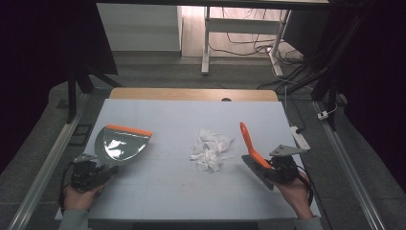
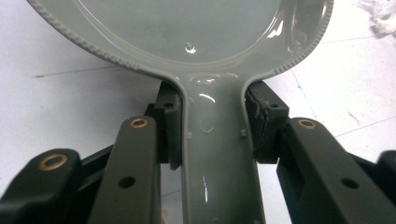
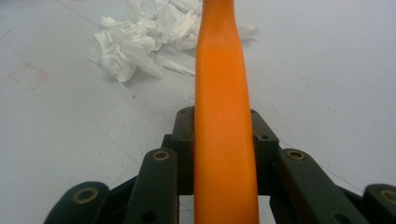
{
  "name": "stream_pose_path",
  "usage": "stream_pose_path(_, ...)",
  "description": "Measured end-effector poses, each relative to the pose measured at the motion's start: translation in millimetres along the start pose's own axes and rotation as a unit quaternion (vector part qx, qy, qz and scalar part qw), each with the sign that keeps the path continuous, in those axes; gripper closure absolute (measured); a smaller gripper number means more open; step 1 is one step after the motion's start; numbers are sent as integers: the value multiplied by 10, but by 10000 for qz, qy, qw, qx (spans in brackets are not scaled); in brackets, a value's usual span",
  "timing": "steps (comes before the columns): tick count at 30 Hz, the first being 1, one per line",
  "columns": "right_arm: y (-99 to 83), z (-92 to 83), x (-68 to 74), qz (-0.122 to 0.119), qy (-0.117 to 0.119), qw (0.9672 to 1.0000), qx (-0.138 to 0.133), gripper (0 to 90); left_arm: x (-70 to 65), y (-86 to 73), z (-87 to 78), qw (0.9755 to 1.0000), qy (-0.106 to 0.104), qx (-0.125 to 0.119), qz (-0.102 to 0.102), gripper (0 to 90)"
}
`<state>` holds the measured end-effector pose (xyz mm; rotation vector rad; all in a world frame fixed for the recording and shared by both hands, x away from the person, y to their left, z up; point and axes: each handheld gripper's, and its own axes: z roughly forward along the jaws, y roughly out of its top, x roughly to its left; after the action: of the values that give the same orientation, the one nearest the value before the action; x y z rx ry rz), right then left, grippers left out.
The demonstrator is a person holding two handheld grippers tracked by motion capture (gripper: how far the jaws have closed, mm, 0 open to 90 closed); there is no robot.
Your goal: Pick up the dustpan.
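The left gripper (image 2: 212,135) jaws clamped the dustpan (image 2: 187,32) handle; the right gripper (image 3: 224,140) jaws clamped the brush (image 3: 223,93) handle, paper scraps (image 1: 209,149) between them.

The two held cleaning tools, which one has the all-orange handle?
The brush in the right gripper: its long handle is orange throughout. The grey plastic dustpan in the left gripper has a grey handle, orange only along its front edge.

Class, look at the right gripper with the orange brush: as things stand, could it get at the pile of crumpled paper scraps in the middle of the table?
Probably yes. The right gripper is shut on the brush, and bare table lies between it and the paper scraps.
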<state>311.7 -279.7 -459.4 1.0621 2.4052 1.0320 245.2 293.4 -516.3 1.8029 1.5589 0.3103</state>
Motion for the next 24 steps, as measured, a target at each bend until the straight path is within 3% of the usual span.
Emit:
stream_pose_path(6,0,3,0,14,-2,10000,2,710,8,-6,-14,9999,1,-55,93,617)
stream_pose_path(12,-1,5,1,-1,-23,10000,6,710,4,11,-48,9990,-197,-142,372,617)
stream_pose_path(24,1,18,11,10,-14,10000,8,710,-9,26,-63,9972,-417,-195,588,616)
